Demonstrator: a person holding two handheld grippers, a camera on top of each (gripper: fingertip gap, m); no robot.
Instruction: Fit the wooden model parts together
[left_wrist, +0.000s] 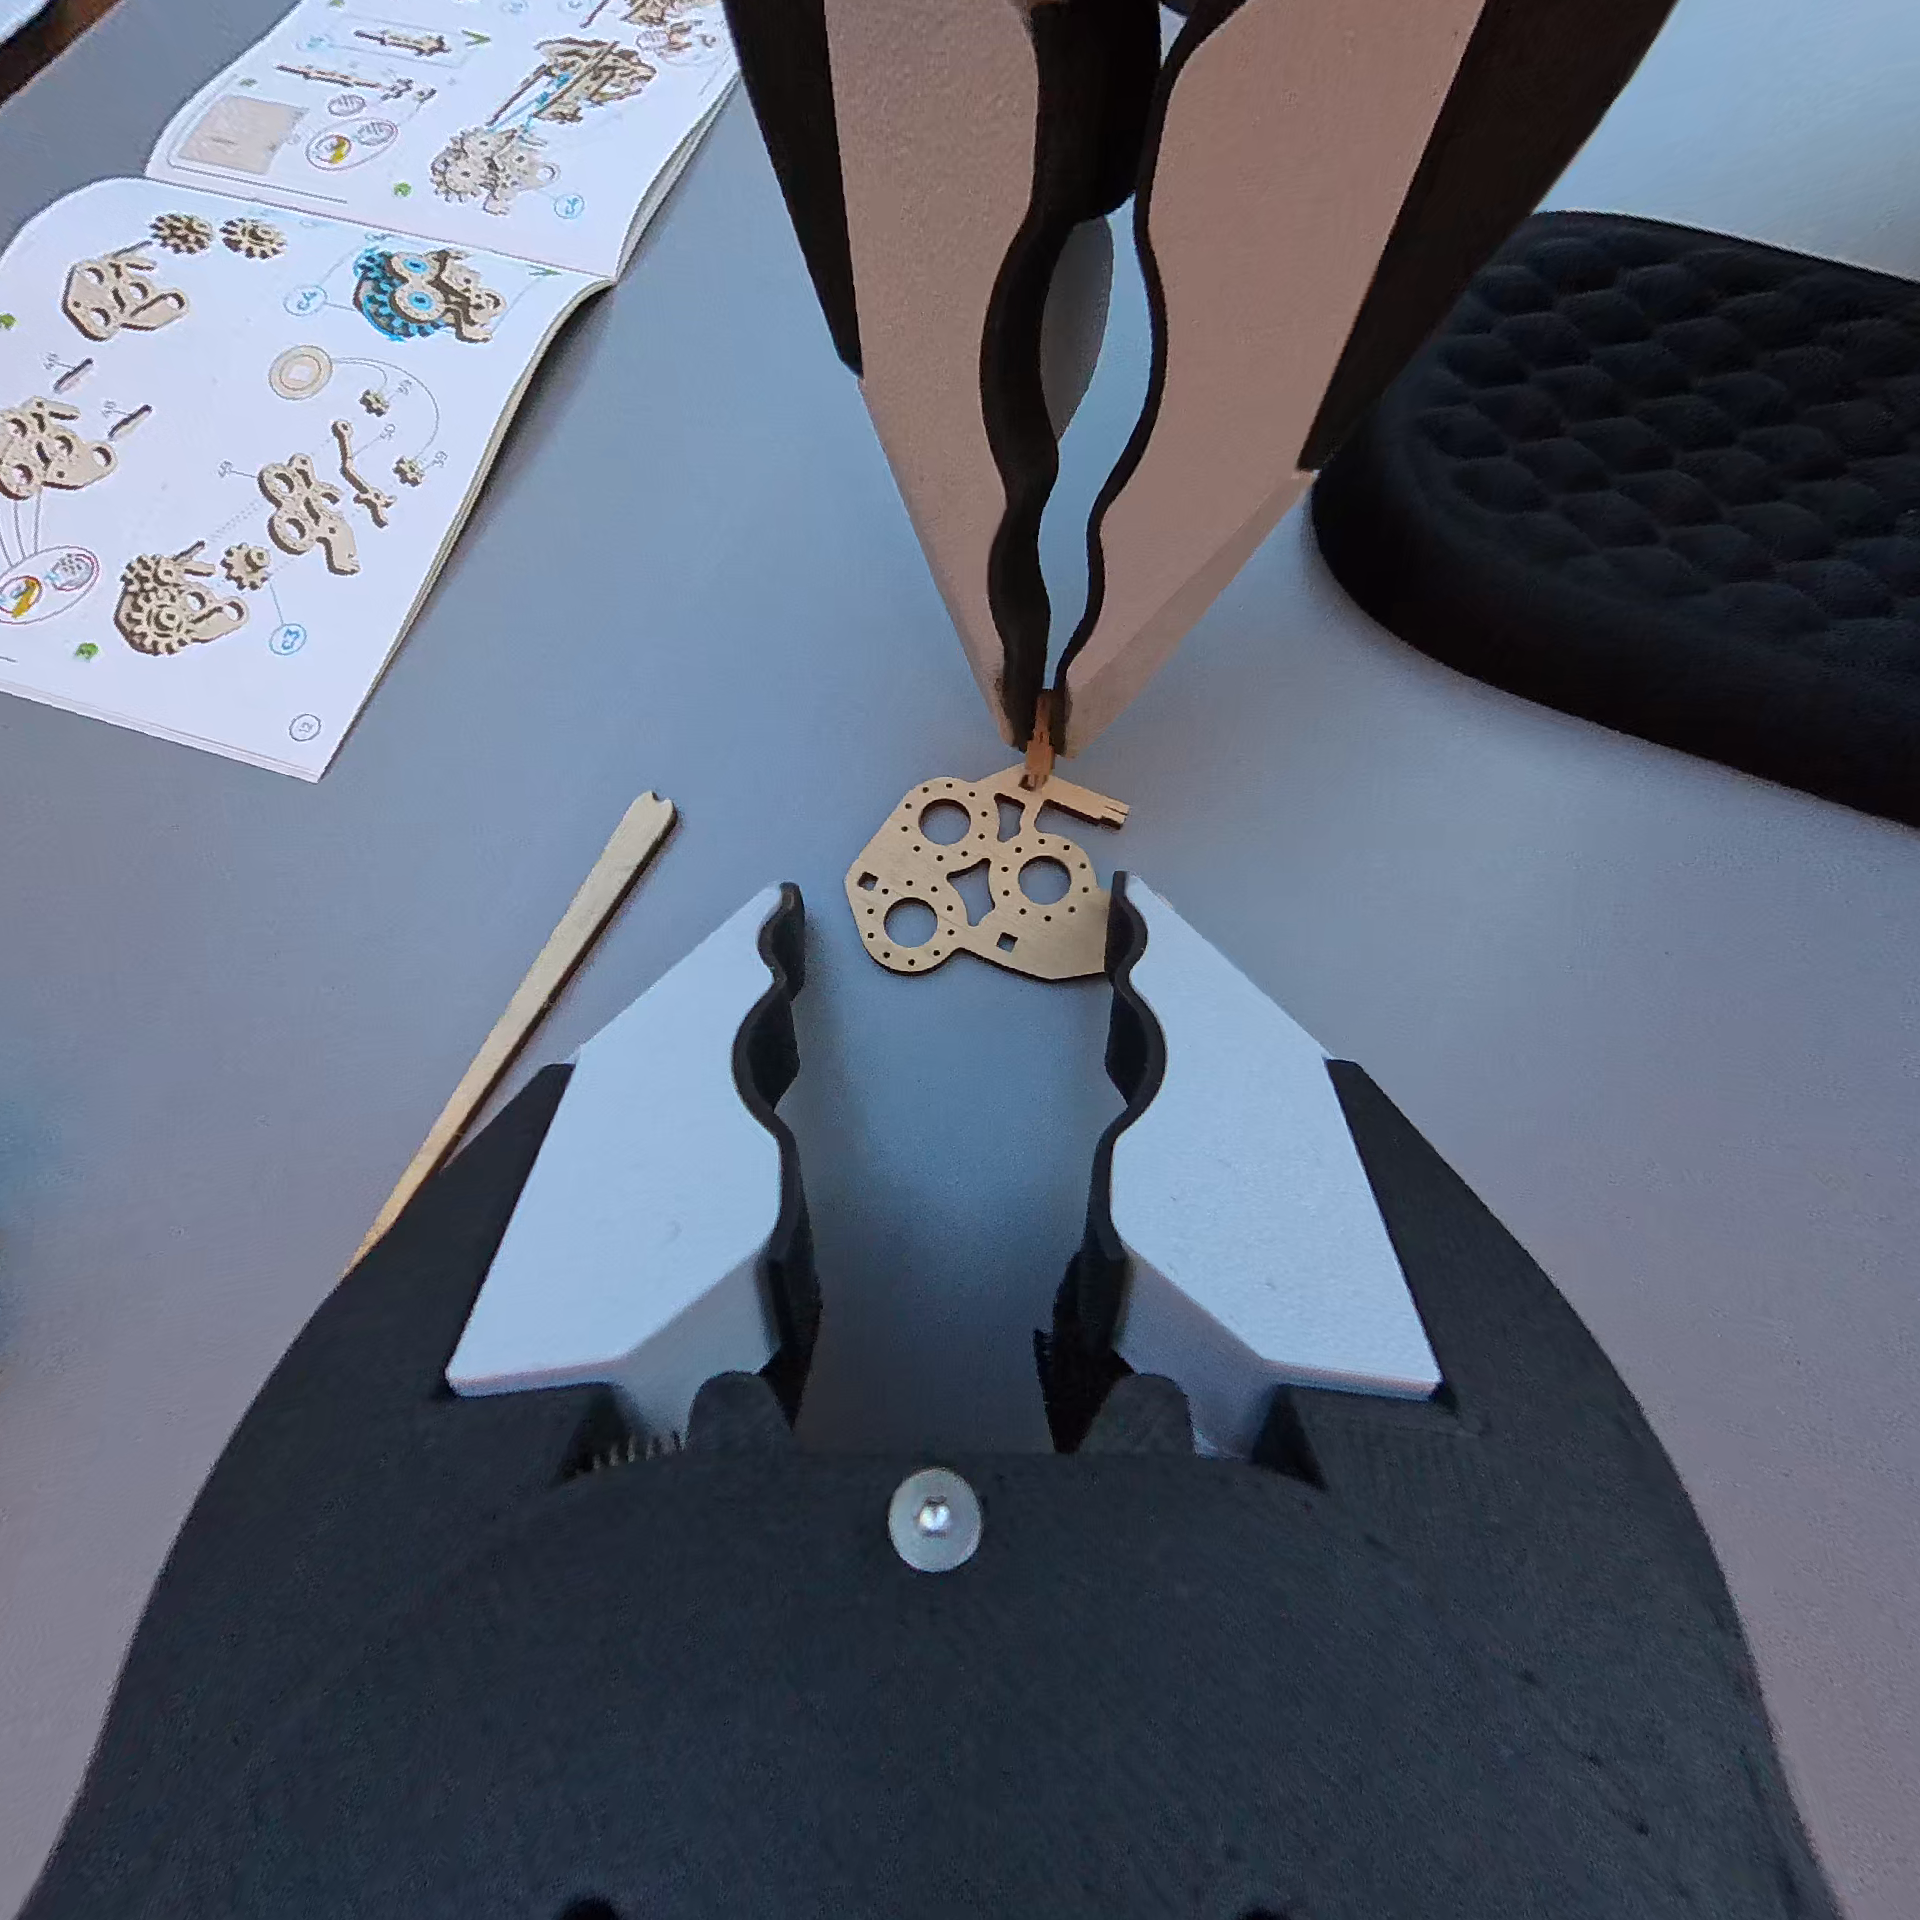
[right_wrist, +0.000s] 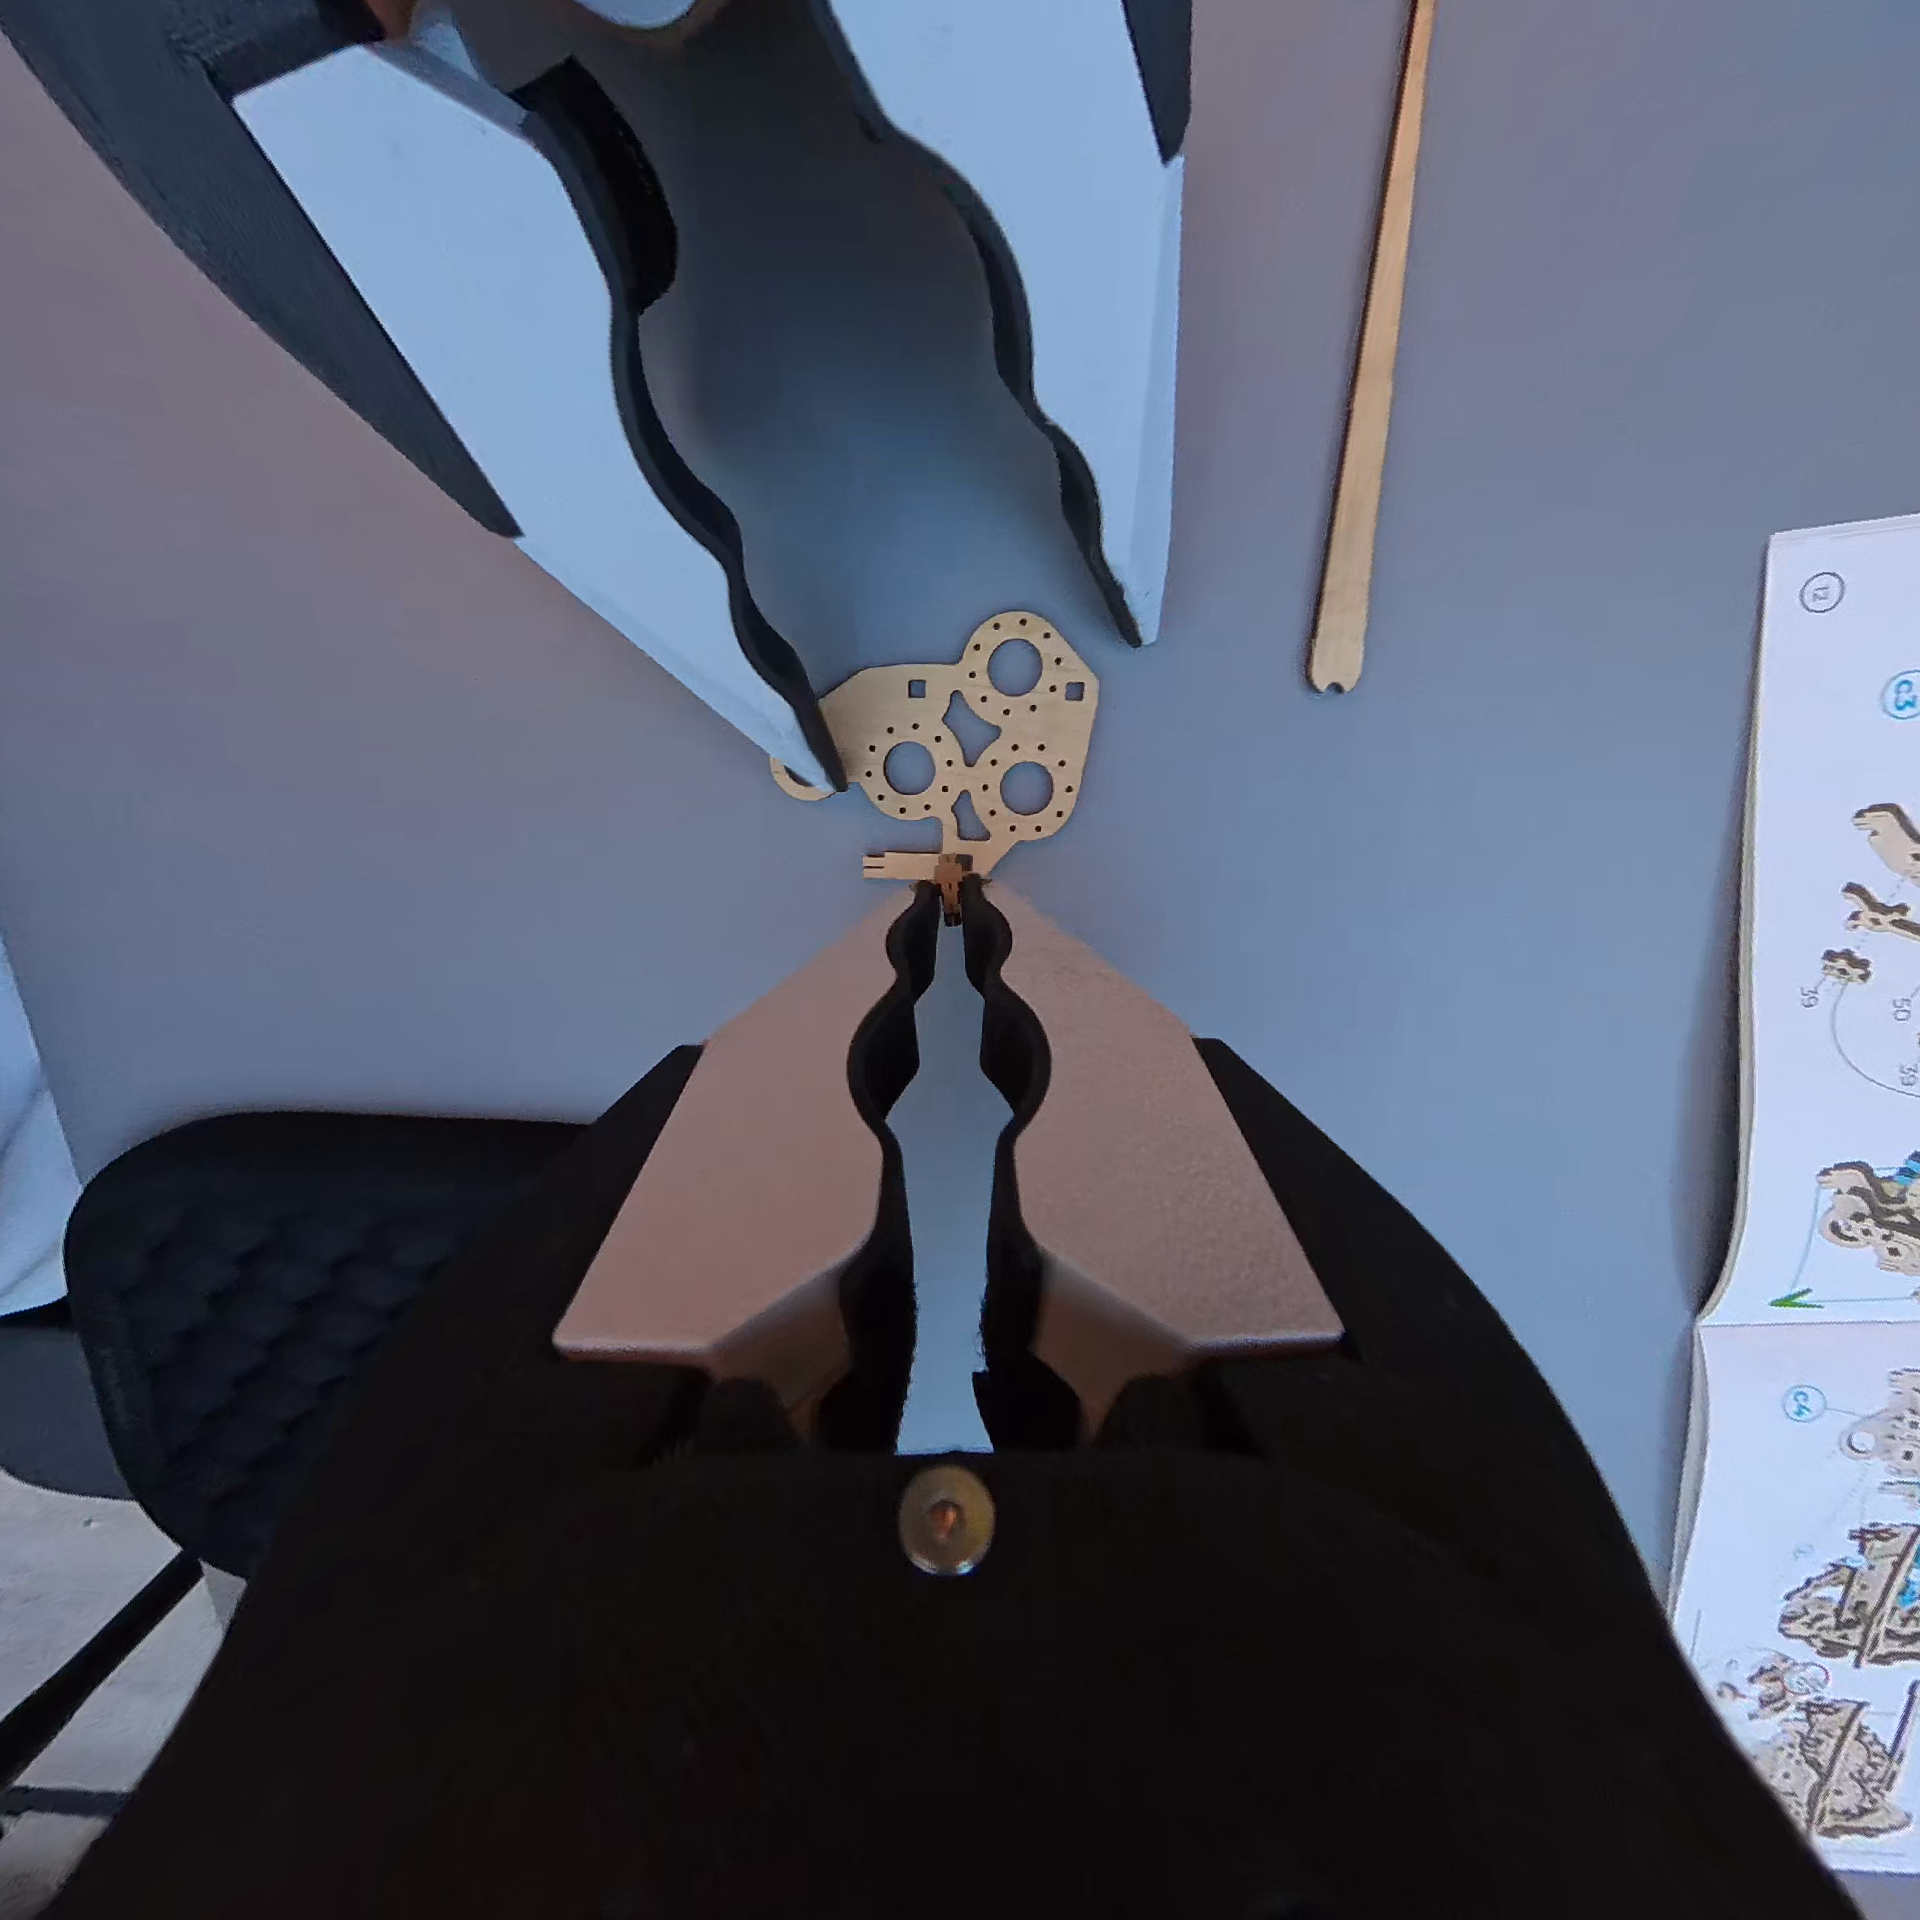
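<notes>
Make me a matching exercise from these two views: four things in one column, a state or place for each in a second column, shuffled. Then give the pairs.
Things:
1. left gripper
2. right gripper
3. flat wooden plate
4. long wooden stick

States or places:
A. lies alone on the grey table, nothing touching it
B. pinches a small wooden peg at the plate's edge
C. wide open, one fingertip on the plate
D. lies flat on the table between the two grippers

Pairs: 1-C, 2-B, 3-D, 4-A
</notes>
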